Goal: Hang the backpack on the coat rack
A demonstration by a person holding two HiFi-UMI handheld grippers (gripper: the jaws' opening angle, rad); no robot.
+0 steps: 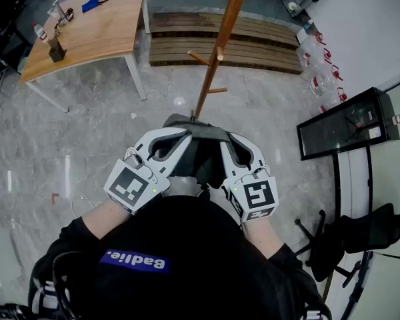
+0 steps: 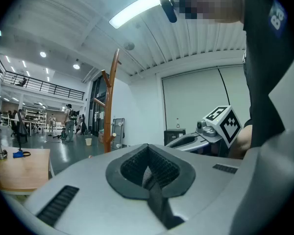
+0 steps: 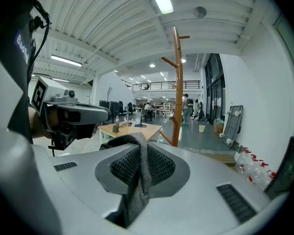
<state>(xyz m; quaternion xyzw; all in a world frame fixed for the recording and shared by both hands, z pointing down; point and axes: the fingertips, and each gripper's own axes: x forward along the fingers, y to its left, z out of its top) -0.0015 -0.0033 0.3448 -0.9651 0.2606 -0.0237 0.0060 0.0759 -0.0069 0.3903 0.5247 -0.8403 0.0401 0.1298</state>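
Only the grey top handle of the dark backpack point(image 1: 195, 153) shows, stretched between my two grippers close to my chest; the rest is hidden below them. My left gripper point(image 1: 180, 139) is shut on a dark strap point(image 2: 154, 192). Shut likewise, my right gripper point(image 1: 231, 143) pinches a grey woven strap point(image 3: 139, 175). Just beyond the grippers the wooden coat rack point(image 1: 217, 49) rises from the floor with short side pegs. In the left gripper view the coat rack point(image 2: 109, 106) stands to the left, and in the right gripper view the coat rack point(image 3: 177, 87) stands ahead.
A wooden table point(image 1: 93, 29) with small items stands at the far left. Wooden pallets point(image 1: 253, 42) lie behind the rack. Water bottles point(image 1: 323, 72) and a black glass-front cabinet point(image 1: 347, 122) line the right wall. A black chair point(image 1: 350, 239) is at the near right.
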